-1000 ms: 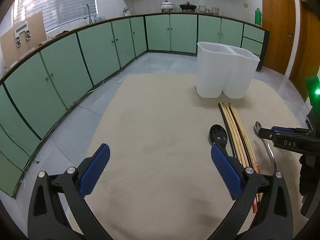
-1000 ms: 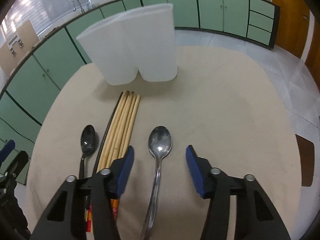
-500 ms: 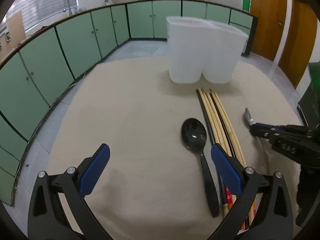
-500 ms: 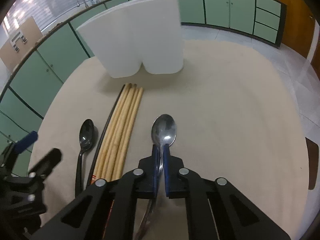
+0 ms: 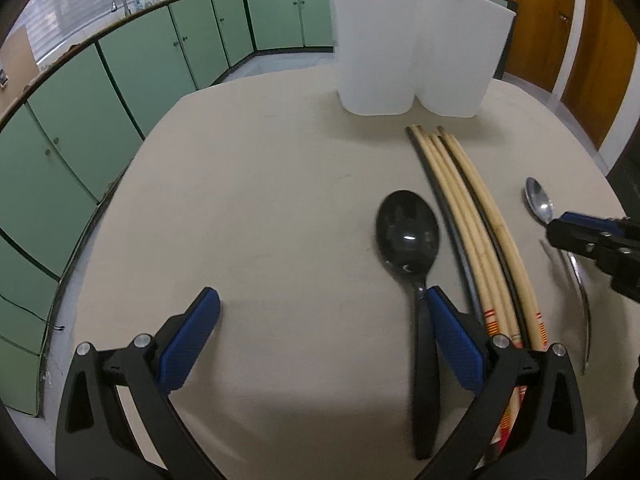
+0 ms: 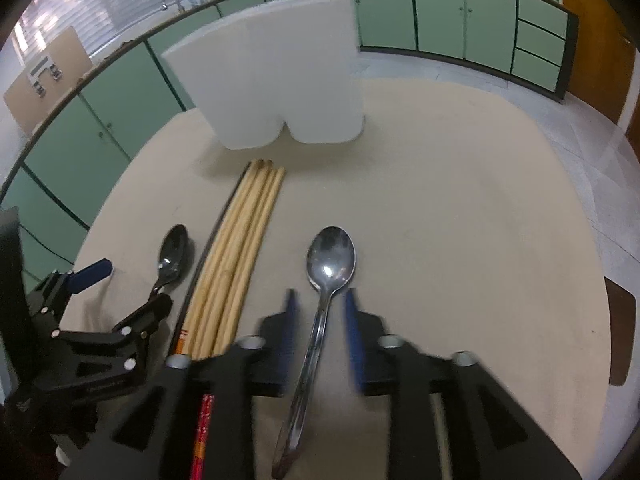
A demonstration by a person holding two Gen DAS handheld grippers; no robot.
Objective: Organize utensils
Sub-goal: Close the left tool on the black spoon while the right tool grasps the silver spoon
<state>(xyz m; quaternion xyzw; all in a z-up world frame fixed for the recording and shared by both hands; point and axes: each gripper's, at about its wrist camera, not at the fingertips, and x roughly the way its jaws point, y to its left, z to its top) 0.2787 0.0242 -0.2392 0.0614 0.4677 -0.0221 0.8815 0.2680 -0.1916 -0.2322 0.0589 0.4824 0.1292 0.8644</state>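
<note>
Right tongs [image 6: 320, 320], just reopened, straddle the steel spoon [image 6: 320, 300] handle without pressing it. Left tongs [image 5: 324, 328] stand wide apart; the black spoon [image 5: 412, 264] lies at their 3 o'clock finger on the tabletop [image 5: 260, 200].

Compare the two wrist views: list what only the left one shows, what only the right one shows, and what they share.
Only the left wrist view: the orange wooden doors seen broadly, and the black spoon's whole handle.

Only the right wrist view: the brown chair seat past the table edge, and the silver spoon unobstructed between the right gripper's parted, blurred pads, which have just been opening.

Both: white two-compartment holder, the chopsticks, both spoons, the beige table, green cabinets, the open left gripper.
</note>
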